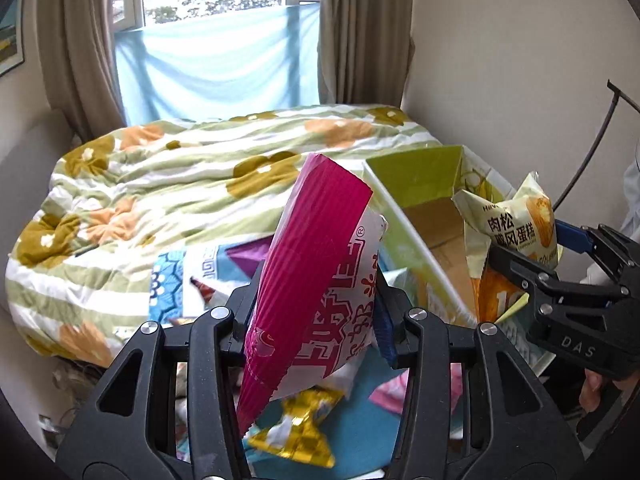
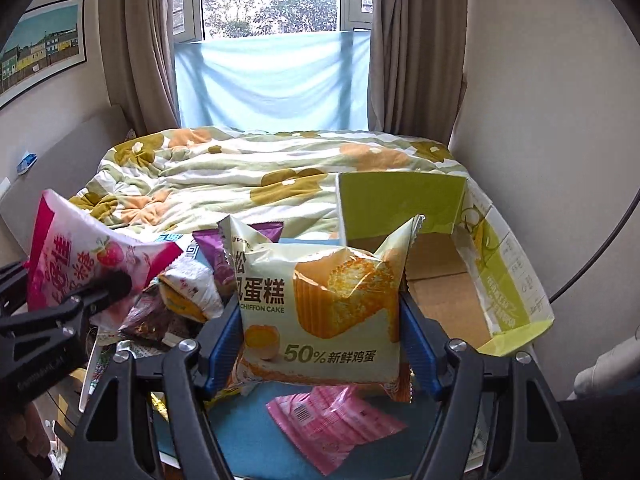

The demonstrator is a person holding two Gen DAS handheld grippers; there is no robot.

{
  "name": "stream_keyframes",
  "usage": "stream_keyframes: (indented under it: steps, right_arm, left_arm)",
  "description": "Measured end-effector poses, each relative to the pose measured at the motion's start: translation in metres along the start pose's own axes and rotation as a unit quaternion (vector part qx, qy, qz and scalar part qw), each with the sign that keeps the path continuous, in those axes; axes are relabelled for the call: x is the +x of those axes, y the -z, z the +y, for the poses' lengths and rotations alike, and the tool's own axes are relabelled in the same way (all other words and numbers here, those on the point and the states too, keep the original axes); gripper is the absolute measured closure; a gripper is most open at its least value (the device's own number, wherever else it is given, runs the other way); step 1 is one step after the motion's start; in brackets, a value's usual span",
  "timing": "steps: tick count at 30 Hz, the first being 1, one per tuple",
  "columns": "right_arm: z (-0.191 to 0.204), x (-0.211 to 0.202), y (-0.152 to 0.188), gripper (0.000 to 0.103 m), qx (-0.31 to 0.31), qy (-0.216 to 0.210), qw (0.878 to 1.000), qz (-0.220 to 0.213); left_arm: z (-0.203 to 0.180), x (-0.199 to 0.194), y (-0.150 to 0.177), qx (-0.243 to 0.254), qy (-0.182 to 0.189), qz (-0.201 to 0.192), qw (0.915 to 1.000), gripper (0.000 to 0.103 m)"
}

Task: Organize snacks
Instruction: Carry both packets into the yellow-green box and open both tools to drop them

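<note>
Clamping a pink candy bag (image 1: 316,280), the left gripper (image 1: 316,304) hangs beside the right gripper (image 2: 320,320), clenched on a chiffon cake packet (image 2: 324,304) near the open green carton (image 2: 400,204).

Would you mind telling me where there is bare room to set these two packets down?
The open cardboard box shows bare floor between its green walls. The floral quilt behind the snacks is bare up to the window. A blue patch lies beside the pink packet. It is crowded left, where the snack pile sits beside the left gripper.
</note>
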State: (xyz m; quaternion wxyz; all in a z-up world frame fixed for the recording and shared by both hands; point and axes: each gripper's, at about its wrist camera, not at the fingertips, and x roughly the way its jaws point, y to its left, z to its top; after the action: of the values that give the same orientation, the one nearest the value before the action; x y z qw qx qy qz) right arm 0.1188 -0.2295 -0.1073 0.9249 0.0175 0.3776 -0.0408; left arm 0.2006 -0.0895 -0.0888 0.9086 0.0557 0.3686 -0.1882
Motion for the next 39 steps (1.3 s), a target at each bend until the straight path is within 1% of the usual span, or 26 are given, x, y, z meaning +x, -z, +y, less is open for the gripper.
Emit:
stream_keyframes:
  steps: [1, 4, 8, 11, 14, 18, 19, 20, 21, 22, 23, 24, 26, 29, 32, 39]
  right_arm:
    - [-0.013, 0.004, -0.007, 0.035, -0.003, -0.002, 1.0, -0.003]
    - [-0.051, 0.019, -0.028, 0.035, -0.012, -0.004, 1.0, -0.004]
    - [-0.097, 0.044, -0.053, 0.035, -0.019, -0.003, 1.0, 0.003]
    - [-0.126, 0.065, -0.065, 0.035, -0.02, -0.007, 1.0, 0.016]
    - [-0.152, 0.088, -0.074, 0.035, -0.02, -0.018, 0.999, 0.03]
    - [-0.179, 0.114, -0.079, 0.035, -0.012, -0.03, 0.998, 0.05]
    - [-0.184, 0.12, -0.081, 0.035, -0.011, -0.032, 0.998, 0.054]
    - [-0.189, 0.126, -0.081, 0.035, -0.011, -0.033, 0.998, 0.058]
    - [-0.193, 0.131, -0.082, 0.035, -0.01, -0.035, 0.997, 0.062]
    - [-0.196, 0.135, -0.082, 0.035, -0.01, -0.039, 0.997, 0.067]
    - [-0.198, 0.139, -0.082, 0.035, -0.009, -0.043, 0.996, 0.072]
    - [-0.203, 0.143, -0.082, 0.035, -0.008, -0.046, 0.996, 0.076]
    - [-0.207, 0.15, -0.083, 0.035, -0.01, -0.05, 0.995, 0.083]
    - [-0.212, 0.157, -0.082, 0.035, -0.012, -0.054, 0.995, 0.088]
    - [-0.209, 0.16, -0.083, 0.035, -0.018, -0.052, 0.995, 0.088]
    - [-0.202, 0.168, -0.097, 0.035, -0.016, -0.077, 0.993, 0.084]
  left_arm:
    - [-0.009, 0.01, -0.011, -0.011, 0.004, 0.002, 0.9999, 0.062]
    - [-0.038, 0.044, -0.043, -0.04, 0.033, 0.011, 0.9986, 0.062]
    - [-0.08, 0.099, -0.072, -0.047, 0.041, 0.043, 0.9972, 0.062]
    - [-0.106, 0.145, -0.087, -0.059, 0.043, 0.073, 0.9947, 0.062]
    - [-0.129, 0.19, -0.095, -0.066, 0.035, 0.105, 0.9916, 0.062]
    - [-0.152, 0.237, -0.101, -0.072, 0.033, 0.144, 0.9865, 0.061]
    - [-0.158, 0.247, -0.1, -0.07, 0.029, 0.151, 0.9857, 0.06]
    - [-0.161, 0.255, -0.101, -0.067, 0.022, 0.157, 0.9851, 0.053]
    - [-0.162, 0.262, -0.102, -0.063, 0.009, 0.163, 0.9846, 0.035]
    - [-0.164, 0.265, -0.102, -0.06, -0.005, 0.165, 0.9844, 0.022]
    - [-0.163, 0.265, -0.101, -0.06, -0.017, 0.16, 0.9852, 0.002]
    - [-0.159, 0.259, -0.102, -0.062, -0.024, 0.15, 0.9865, 0.0]
    - [-0.154, 0.251, -0.102, -0.062, -0.025, 0.144, 0.9872, 0.0]
    - [-0.148, 0.238, -0.096, -0.05, -0.045, 0.146, 0.9871, 0.0]
    - [-0.142, 0.224, -0.089, -0.047, -0.055, 0.143, 0.987, 0.0]
    - [-0.132, 0.198, -0.075, -0.062, -0.057, 0.137, 0.9869, 0.0]
